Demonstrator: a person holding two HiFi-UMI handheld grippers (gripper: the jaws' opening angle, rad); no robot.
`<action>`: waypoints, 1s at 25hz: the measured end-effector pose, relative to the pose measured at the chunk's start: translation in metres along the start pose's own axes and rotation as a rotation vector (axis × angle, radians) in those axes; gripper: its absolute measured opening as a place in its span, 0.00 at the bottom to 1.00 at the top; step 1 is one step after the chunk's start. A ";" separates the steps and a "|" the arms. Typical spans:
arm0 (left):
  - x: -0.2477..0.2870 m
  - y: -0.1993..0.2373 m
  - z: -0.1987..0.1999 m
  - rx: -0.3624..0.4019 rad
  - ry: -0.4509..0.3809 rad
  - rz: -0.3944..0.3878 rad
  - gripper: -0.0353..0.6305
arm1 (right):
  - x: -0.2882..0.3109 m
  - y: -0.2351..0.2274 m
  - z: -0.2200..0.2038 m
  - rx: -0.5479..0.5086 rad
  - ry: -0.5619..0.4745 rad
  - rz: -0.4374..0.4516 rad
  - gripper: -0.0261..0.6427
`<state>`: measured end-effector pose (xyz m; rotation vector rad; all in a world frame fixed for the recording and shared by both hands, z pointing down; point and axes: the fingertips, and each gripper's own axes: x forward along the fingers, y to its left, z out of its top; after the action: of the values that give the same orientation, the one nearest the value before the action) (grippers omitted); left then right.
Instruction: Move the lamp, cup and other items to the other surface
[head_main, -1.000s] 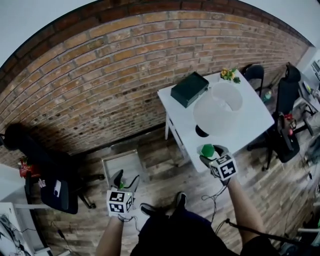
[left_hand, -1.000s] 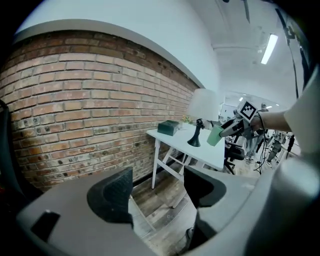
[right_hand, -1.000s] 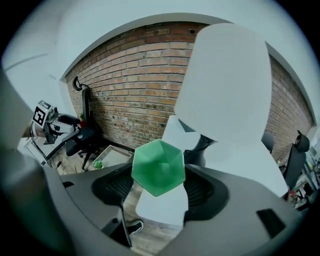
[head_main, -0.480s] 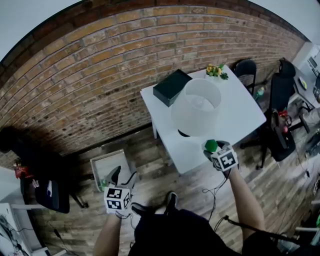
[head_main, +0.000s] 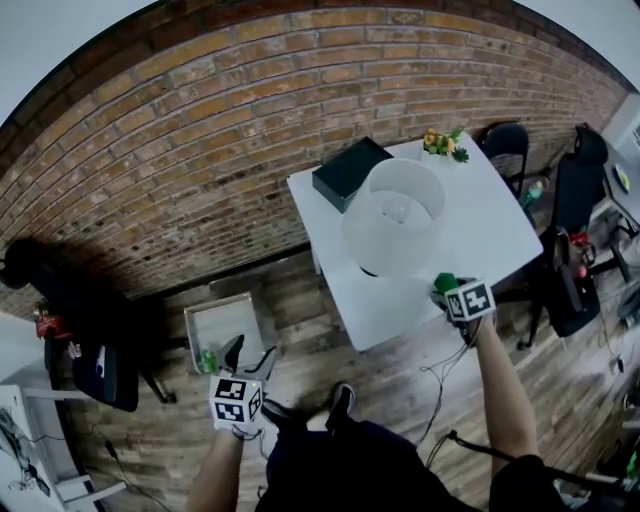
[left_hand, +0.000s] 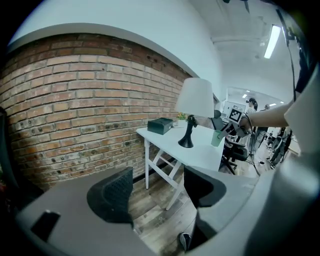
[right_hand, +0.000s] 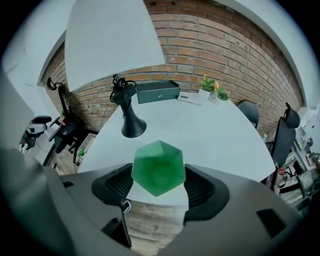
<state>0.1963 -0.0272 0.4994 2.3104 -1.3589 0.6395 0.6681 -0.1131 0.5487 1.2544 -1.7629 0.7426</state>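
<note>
While outstretched, right claw (right_hand: 158, 187) on cup (right_hand: 158, 165)

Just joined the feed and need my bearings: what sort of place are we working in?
Probably an office or studio workroom. There is a bare brick wall, black office chairs stand beside a white table that carries a lamp, and the floor is wood-plank.

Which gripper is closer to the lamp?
Right. The right gripper, holding the cup, is at the table's near edge, just beside the lamp. The left gripper is open over the floor, clear of the table.
</note>
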 end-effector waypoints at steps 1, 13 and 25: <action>-0.002 -0.001 -0.002 -0.005 0.006 0.004 0.53 | 0.002 0.000 0.000 0.012 -0.003 0.014 0.52; -0.043 0.007 -0.035 -0.044 0.017 0.025 0.53 | -0.004 0.005 -0.011 0.147 -0.129 -0.030 0.62; -0.168 0.080 -0.108 -0.154 -0.053 0.097 0.53 | -0.123 0.182 0.056 0.023 -0.594 -0.186 0.50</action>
<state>0.0327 0.1134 0.5018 2.1649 -1.4973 0.4875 0.4992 -0.0438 0.4133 1.7519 -2.0563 0.2928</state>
